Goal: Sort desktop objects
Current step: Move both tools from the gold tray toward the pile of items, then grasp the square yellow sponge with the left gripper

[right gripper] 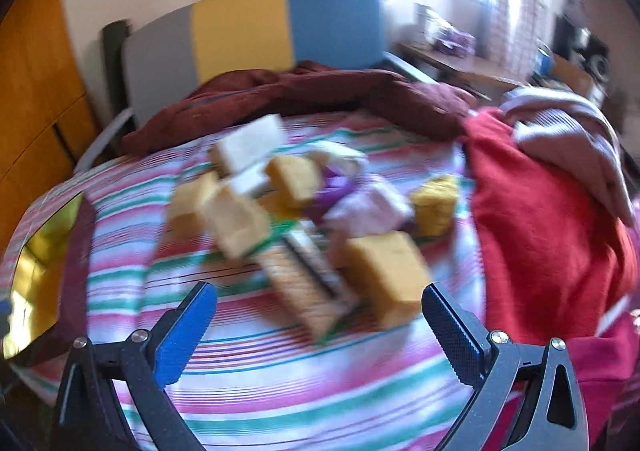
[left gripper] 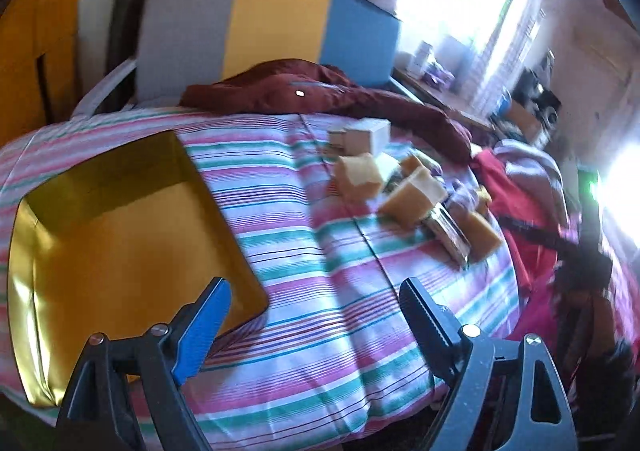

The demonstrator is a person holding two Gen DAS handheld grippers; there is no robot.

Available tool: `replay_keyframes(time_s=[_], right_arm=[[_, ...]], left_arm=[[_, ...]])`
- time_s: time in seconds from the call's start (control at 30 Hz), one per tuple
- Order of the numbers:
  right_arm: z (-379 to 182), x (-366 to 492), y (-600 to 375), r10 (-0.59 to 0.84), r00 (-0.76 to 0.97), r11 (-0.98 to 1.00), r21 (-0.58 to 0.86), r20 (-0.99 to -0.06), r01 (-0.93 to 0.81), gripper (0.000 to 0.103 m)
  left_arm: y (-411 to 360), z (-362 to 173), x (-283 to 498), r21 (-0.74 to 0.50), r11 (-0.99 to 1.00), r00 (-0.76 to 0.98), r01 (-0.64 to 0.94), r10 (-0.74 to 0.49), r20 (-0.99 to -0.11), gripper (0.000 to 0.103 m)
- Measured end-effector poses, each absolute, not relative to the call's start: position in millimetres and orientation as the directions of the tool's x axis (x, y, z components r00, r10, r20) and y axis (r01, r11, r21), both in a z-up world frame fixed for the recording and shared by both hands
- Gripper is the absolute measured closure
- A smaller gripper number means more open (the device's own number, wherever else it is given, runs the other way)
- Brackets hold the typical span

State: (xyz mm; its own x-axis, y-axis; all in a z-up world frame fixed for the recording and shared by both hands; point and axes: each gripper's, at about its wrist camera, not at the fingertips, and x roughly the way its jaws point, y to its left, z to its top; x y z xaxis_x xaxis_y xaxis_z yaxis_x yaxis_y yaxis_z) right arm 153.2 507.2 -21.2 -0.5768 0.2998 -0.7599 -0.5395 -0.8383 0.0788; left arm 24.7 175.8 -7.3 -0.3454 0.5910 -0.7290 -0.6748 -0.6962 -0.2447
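A pile of small objects lies on a striped bedspread (left gripper: pixel 320 251): several yellow sponge blocks (right gripper: pixel 384 271), white boxes (right gripper: pixel 248 145), a biscuit packet (right gripper: pixel 304 291), purple items (right gripper: pixel 336 187). The pile also shows in the left wrist view (left gripper: pixel 416 195), far right of centre. An empty gold tray (left gripper: pixel 120 243) lies at the left; its corner shows in the right wrist view (right gripper: pixel 44 247). My left gripper (left gripper: pixel 316 315) is open and empty beside the tray's near corner. My right gripper (right gripper: pixel 320 315) is open and empty just short of the pile. The right view is blurred.
A dark red garment (left gripper: pixel 320 91) lies across the back of the bed. Red and pink clothes (right gripper: pixel 540 219) are heaped at the right. A grey, yellow and blue headboard (left gripper: pixel 272 27) stands behind. A desk with clutter (right gripper: pixel 460 51) is at the far right.
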Motion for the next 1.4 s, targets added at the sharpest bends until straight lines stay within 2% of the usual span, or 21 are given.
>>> replay_keyframes(time_s=[0.17, 0.23, 0.47, 0.57, 0.63, 0.7, 0.8, 0.93, 1.03, 1.17, 1.4], right_arm=[[-33.3, 149.0, 553.3, 0.254, -0.507, -0.813, 0.102, -0.824, -0.574, 0.000], [-41.8, 140.2, 564.9, 0.223, -0.488, -0.825, 0.103, -0.844, -0.556, 0.000], [-75.8, 118.0, 580.4, 0.154, -0.442, -0.857, 0.104, -0.883, -0.505, 0.002], [-86.6, 115.0, 582.2, 0.155, -0.421, -0.857, 0.090, -0.894, -0.507, 0.012], [-89.1, 115.1, 580.9, 0.158, -0.411, -0.859, 0.080, -0.898, -0.506, 0.030], [-90.9, 116.1, 580.3, 0.163, -0.401, -0.858, 0.071, -0.902, -0.509, 0.037], [-88.7, 118.5, 581.2, 0.157, -0.408, -0.857, 0.081, -0.899, -0.509, 0.039], [-87.2, 119.9, 580.4, 0.150, -0.413, -0.861, 0.087, -0.898, -0.501, 0.051], [-88.0, 116.6, 576.7, 0.153, -0.407, -0.868, 0.074, -0.901, -0.490, 0.052], [-87.3, 118.1, 576.5, 0.149, -0.410, -0.865, 0.082, -0.900, -0.494, 0.052], [-85.8, 120.1, 578.1, 0.145, -0.417, -0.868, 0.087, -0.897, -0.489, 0.052]], left_arm=[[208.2, -2.6, 39.6, -0.140, -0.637, -0.376, -0.758, 0.602, -0.704, 0.010], [218.6, 0.5, 42.0, -0.142, -0.606, -0.364, -0.783, 0.631, -0.686, 0.010], [248.3, -3.2, 32.1, -0.185, -0.557, -0.287, -0.810, 0.651, -0.703, 0.008], [263.5, -6.5, 29.1, -0.148, -0.556, -0.295, -0.818, 0.626, -0.722, 0.008], [276.0, -10.5, 27.0, -0.122, -0.544, -0.294, -0.830, 0.612, -0.734, 0.011], [286.7, -14.3, 24.6, -0.122, -0.534, -0.282, -0.837, 0.610, -0.741, 0.014], [308.2, -21.0, 21.0, -0.110, -0.508, -0.259, -0.854, 0.599, -0.757, 0.015], [339.8, -24.6, 18.1, -0.084, -0.456, -0.235, -0.886, 0.597, -0.767, 0.016], [364.3, -29.1, 17.8, -0.035, -0.416, -0.238, -0.909, 0.586, -0.775, 0.018], [393.9, -39.9, 17.2, 0.031, -0.358, -0.239, -0.933, 0.556, -0.796, 0.028], [432.3, -60.9, 19.0, 0.112, -0.281, -0.248, -0.953, 0.514, -0.821, 0.028]])
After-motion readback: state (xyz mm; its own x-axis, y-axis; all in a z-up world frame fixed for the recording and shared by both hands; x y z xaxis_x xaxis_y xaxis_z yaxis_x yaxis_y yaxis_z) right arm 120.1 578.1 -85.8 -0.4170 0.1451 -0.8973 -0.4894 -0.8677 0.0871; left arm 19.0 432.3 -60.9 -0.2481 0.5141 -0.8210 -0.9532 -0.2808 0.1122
